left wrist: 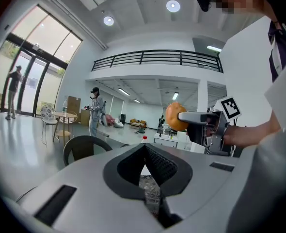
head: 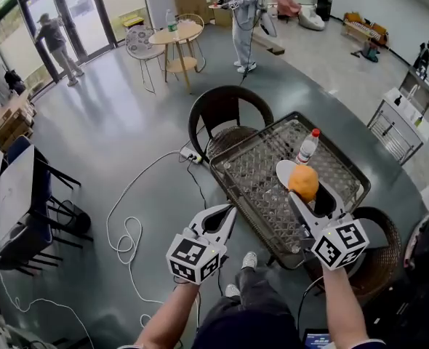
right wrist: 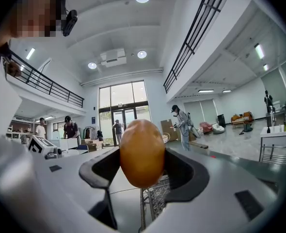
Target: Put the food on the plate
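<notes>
An orange, rounded piece of food [head: 303,182] is held up over the glass-topped wire table [head: 254,180], with my right gripper [head: 296,195] shut on it. It hangs right over a white plate [head: 281,171], hiding most of it. The right gripper view shows the food [right wrist: 142,152] pinched between the jaws of the right gripper [right wrist: 142,178]. My left gripper [head: 231,209] hovers at the table's near left edge, shut and empty; its jaws meet at the tip [left wrist: 144,147]. From the left gripper view, the right gripper [left wrist: 201,123] carries the food [left wrist: 173,116] in the air.
A clear water bottle with a red cap [head: 308,146] stands on the table just behind the plate. Dark wicker chairs sit at the far side [head: 225,111] and the right [head: 378,246]. A white cable [head: 131,231] loops on the floor. A person [head: 245,20] stands far back.
</notes>
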Action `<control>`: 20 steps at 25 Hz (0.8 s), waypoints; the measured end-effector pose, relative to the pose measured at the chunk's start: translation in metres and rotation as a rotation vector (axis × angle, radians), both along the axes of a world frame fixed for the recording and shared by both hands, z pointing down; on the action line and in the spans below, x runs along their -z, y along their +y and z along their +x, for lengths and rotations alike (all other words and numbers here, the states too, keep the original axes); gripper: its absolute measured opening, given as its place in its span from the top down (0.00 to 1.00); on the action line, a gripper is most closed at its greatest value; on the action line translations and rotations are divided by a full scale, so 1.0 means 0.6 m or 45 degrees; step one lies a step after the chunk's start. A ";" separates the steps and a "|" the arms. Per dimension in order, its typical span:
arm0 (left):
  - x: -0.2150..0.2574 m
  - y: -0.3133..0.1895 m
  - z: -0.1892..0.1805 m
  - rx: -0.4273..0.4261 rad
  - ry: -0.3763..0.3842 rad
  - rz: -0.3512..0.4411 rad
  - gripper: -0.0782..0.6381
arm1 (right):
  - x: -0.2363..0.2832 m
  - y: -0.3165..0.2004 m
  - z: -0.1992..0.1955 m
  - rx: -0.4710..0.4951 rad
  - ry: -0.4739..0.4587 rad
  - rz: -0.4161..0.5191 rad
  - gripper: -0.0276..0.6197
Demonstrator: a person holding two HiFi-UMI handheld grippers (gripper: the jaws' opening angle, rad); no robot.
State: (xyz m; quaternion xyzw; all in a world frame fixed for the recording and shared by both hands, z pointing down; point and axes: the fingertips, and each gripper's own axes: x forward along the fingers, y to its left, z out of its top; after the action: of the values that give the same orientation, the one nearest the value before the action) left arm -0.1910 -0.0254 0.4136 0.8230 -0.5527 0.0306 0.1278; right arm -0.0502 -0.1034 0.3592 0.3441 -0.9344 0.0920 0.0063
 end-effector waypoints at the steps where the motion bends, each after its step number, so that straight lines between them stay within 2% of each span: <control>1: -0.003 -0.011 0.001 -0.017 -0.002 -0.006 0.88 | -0.003 -0.010 0.002 -0.015 0.002 -0.002 0.50; 9: -0.034 -0.127 0.037 -0.190 -0.031 -0.056 0.88 | -0.044 -0.107 0.050 -0.185 0.011 -0.049 0.50; 20: -0.073 -0.281 0.114 -0.361 -0.064 -0.109 0.88 | -0.121 -0.221 0.124 -0.316 0.094 -0.152 0.50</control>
State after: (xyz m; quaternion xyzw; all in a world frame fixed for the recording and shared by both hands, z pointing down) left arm -0.1225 -0.1942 0.4573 0.8855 -0.4322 0.0926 0.1434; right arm 0.0242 -0.2361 0.4318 0.4591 -0.8767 0.1349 0.0499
